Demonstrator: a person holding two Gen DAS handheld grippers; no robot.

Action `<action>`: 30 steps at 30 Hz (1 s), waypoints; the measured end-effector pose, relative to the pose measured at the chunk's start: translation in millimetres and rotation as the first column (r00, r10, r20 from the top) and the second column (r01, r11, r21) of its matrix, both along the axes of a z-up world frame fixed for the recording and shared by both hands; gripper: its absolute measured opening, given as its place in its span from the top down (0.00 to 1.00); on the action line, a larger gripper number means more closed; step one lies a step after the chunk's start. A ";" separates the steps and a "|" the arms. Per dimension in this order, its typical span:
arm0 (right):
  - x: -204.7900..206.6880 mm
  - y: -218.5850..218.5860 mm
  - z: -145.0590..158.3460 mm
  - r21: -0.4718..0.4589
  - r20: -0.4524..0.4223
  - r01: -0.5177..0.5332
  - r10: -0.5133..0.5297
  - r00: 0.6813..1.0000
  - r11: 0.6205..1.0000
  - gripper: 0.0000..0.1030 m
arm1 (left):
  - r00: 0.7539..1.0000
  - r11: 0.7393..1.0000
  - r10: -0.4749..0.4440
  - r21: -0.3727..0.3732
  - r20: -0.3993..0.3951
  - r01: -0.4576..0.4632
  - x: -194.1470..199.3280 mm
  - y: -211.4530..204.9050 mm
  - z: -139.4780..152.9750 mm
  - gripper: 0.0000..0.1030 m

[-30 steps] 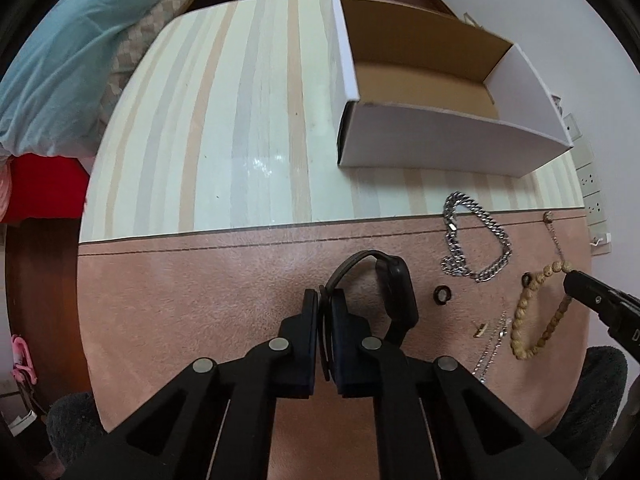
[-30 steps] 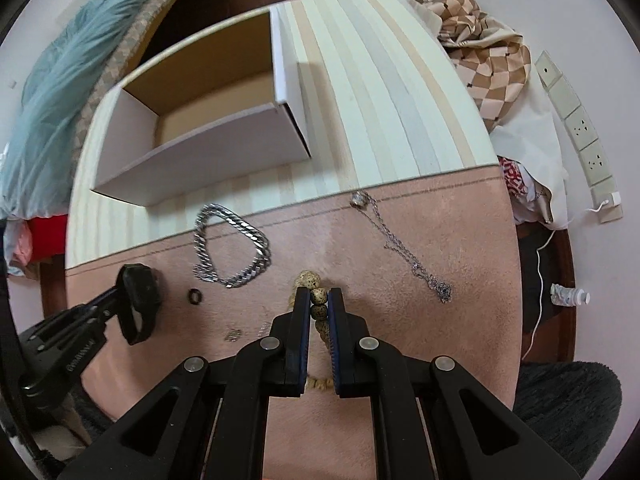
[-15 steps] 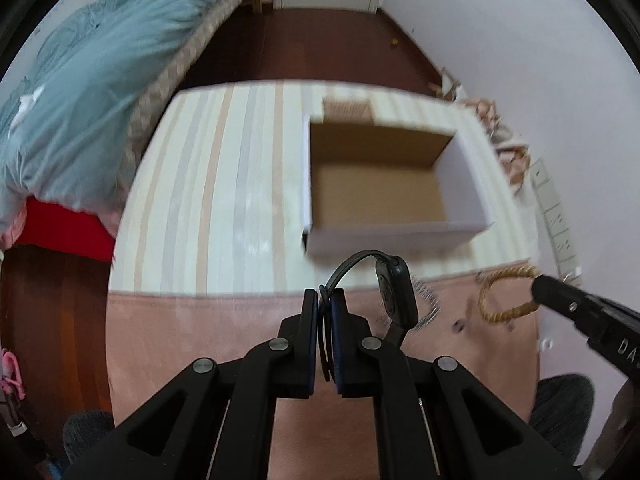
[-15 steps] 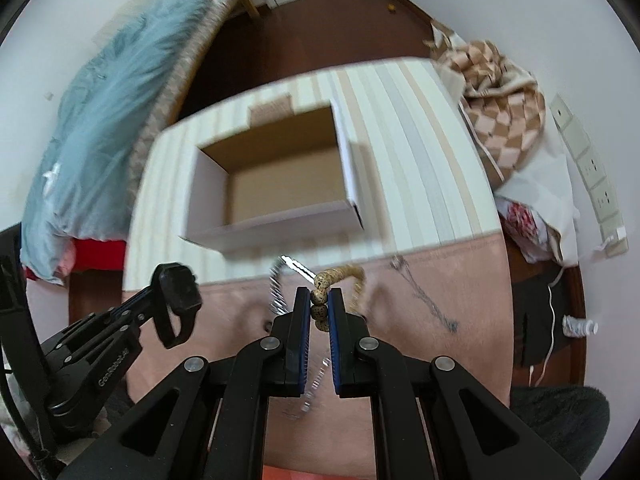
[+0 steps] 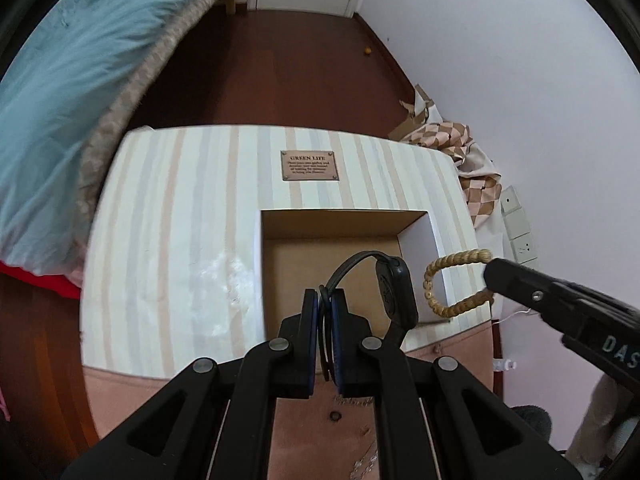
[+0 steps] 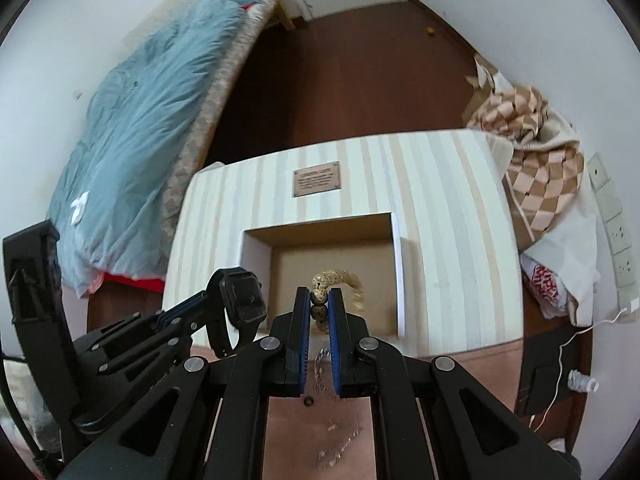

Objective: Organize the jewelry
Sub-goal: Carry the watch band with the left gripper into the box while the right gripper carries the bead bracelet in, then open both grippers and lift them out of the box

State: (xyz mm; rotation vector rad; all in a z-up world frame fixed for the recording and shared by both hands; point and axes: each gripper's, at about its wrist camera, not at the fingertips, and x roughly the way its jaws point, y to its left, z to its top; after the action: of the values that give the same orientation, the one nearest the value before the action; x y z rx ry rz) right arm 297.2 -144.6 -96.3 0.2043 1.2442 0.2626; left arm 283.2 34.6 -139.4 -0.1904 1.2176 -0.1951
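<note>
Midway, by the look of it. Left gripper (image 5: 327, 300) has its jaws closed on the strap of a black watch (image 5: 394, 292), which hangs lifted over the open cardboard box (image 5: 328, 256). Right gripper (image 6: 320, 302) has its jaws closed on a beaded bracelet (image 6: 338, 280), a loop of tan beads, also held in the air above the box opening. In the left wrist view the bracelet hangs beside the right wall of the box; in the right wrist view it sits over the box floor. Exact position over the rim hard to settle between the two.

Box stands on the striped part of the table (image 5: 180, 240). Its visible floor is bare brown card; nothing seen inside yet, though the near part is hidden by the grippers.

Left to do, as I judge it: release both pieces into the box, then return for the rest. On the pink mat (image 6: 448, 364) below, a silver chain (image 6: 320, 360) shows partly behind the right jaws, a small dark ring (image 6: 308, 401) lies near it, and some small pale bits further down, too blurred to name.
</note>
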 end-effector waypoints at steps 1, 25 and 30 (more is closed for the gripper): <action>8.3 -1.0 -7.0 0.004 -0.018 0.011 -0.011 1.000 1.000 0.91 | 1.000 1.000 0.001 -0.008 -0.012 -0.001 4.4 0.2 -3.9 0.95; 6.8 -5.2 -58.4 -0.343 -0.045 -0.027 0.013 0.999 0.939 0.09 | 0.991 0.963 0.134 0.233 0.028 -0.137 4.5 15.4 -24.8 0.01; -9.9 -6.8 -60.4 -0.378 -0.014 -0.010 0.006 1.000 0.926 0.06 | 0.989 0.956 0.143 0.255 0.041 -0.148 -12.2 14.5 -31.1 0.01</action>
State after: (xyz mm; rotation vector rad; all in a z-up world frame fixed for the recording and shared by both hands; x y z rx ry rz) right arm 287.3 -151.3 -156.7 -0.1333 1.2832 0.0240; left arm 271.0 49.1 -170.5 -0.0506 1.1893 0.0899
